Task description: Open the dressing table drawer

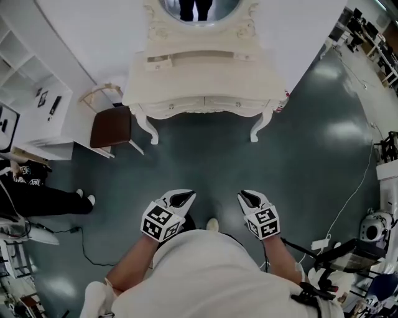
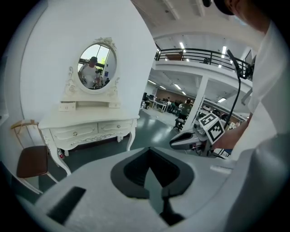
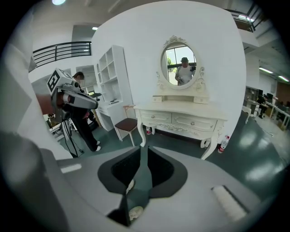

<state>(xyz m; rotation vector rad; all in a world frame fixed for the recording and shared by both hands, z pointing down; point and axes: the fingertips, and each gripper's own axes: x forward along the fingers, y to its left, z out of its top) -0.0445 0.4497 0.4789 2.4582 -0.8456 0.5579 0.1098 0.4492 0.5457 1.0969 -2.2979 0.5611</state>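
Note:
The white dressing table (image 1: 205,81) stands against the wall ahead, with an oval mirror (image 1: 199,7) on top. Its two front drawers, left drawer (image 1: 171,107) and right drawer (image 1: 235,105), are both pushed in. Both grippers hover over the dark floor well short of it. My left gripper (image 1: 185,197) has its jaws together and empty; in its own view, the left gripper (image 2: 149,152) points towards the table (image 2: 86,120). My right gripper (image 1: 247,197) shows a narrow slit between its jaws, nothing in it; in its own view, the right gripper (image 3: 143,148) faces the drawers (image 3: 195,122).
A brown-seated chair (image 1: 112,126) stands left of the table, beside a white shelf unit (image 1: 25,81). A person in dark trousers (image 1: 37,199) is at the far left. A small bottle (image 3: 222,142) sits by the table's right leg. Cables and equipment (image 1: 367,230) crowd the right.

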